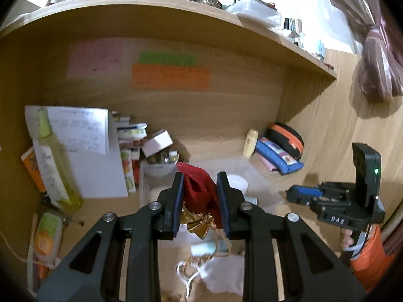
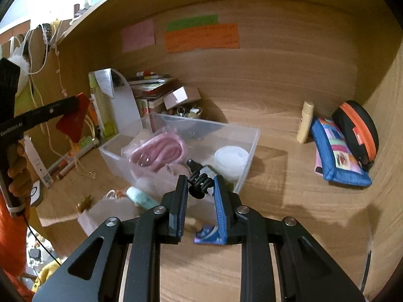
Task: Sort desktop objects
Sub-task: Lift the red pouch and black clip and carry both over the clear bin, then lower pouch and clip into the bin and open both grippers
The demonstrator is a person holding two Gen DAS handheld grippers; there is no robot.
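Note:
My left gripper [image 1: 200, 188] is shut on a red pouch [image 1: 197, 188] with gold trim and holds it in the air above the clear plastic bin [image 1: 144, 173]. The pouch also shows in the right wrist view [image 2: 73, 118], hanging from the left gripper's fingers. My right gripper [image 2: 201, 188] is shut on a black clip [image 2: 200, 185] just in front of the bin's near wall [image 2: 249, 158]. The bin holds a pink cord [image 2: 161, 148], a white round jar [image 2: 230, 161] and a dark bottle [image 2: 201, 168].
A white bag [image 2: 105, 211] and a mint tube [image 2: 142, 197] lie in front of the bin. A blue pouch [image 2: 337, 158], a black-orange case [image 2: 357, 130] and a cream bottle [image 2: 304, 122] stand at the right. Papers, boxes and a yellow bottle [image 1: 54, 166] crowd the left.

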